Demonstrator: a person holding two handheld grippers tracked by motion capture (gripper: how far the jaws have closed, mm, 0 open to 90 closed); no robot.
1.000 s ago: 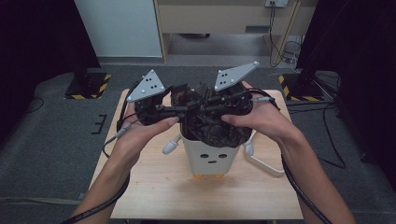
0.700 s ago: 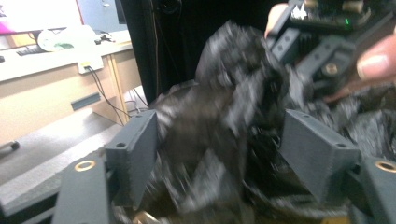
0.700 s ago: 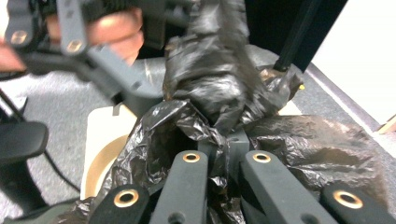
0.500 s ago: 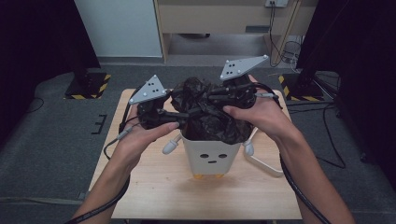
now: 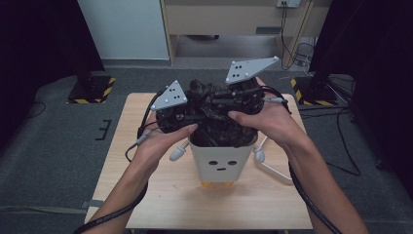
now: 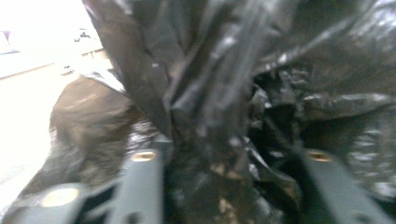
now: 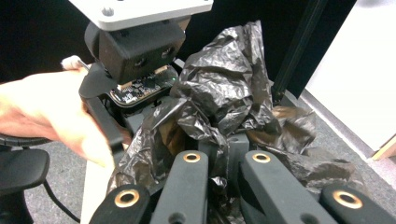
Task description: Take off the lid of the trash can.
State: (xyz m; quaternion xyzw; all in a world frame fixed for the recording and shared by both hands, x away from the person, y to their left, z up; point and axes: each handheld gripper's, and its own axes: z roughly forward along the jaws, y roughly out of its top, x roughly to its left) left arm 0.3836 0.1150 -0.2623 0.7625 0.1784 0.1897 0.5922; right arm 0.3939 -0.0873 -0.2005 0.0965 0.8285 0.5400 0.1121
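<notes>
above white bin (image 5: 221,165): black bin liner (image 5: 214,114), nipped by right gripper (image 7: 223,154) and straddled by left gripper (image 6: 224,158), seemingly for fitting.

The high view is evenly lit and sharp, dark at its 9 and 3 o'clock edges. The left gripper view is blurred, overexposed toward 10 o'clock, with glare on the crumpled glossy black plastic bag (image 6: 224,93). The right gripper view is sharper.
</notes>
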